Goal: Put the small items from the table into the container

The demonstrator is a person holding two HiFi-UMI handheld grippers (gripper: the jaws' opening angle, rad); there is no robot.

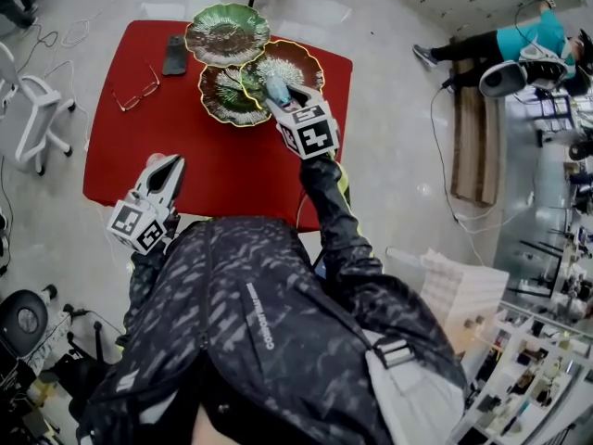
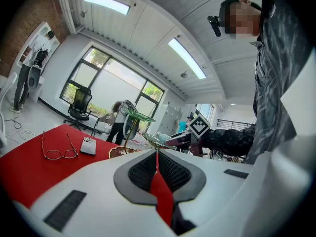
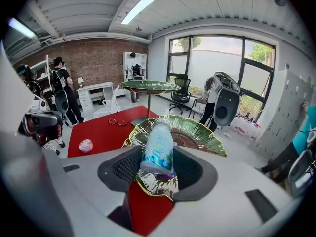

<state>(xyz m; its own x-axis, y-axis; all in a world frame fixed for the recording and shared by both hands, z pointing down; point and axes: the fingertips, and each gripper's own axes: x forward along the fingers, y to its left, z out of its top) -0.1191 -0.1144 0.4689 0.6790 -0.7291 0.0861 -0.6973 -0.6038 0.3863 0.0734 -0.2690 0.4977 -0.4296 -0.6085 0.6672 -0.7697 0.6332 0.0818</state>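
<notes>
A three-tier stand of green, gold-rimmed leaf plates stands at the far side of the red table: a top plate and two lower plates. My right gripper is shut on a small pale-blue bottle, held tilted just above the lower plates. My left gripper hovers level at the table's near left, shut and empty. A small pink item lies on the table.
Glasses and a dark phone lie at the table's far left. A white chair stands left of the table. A person rests on a bench at the right.
</notes>
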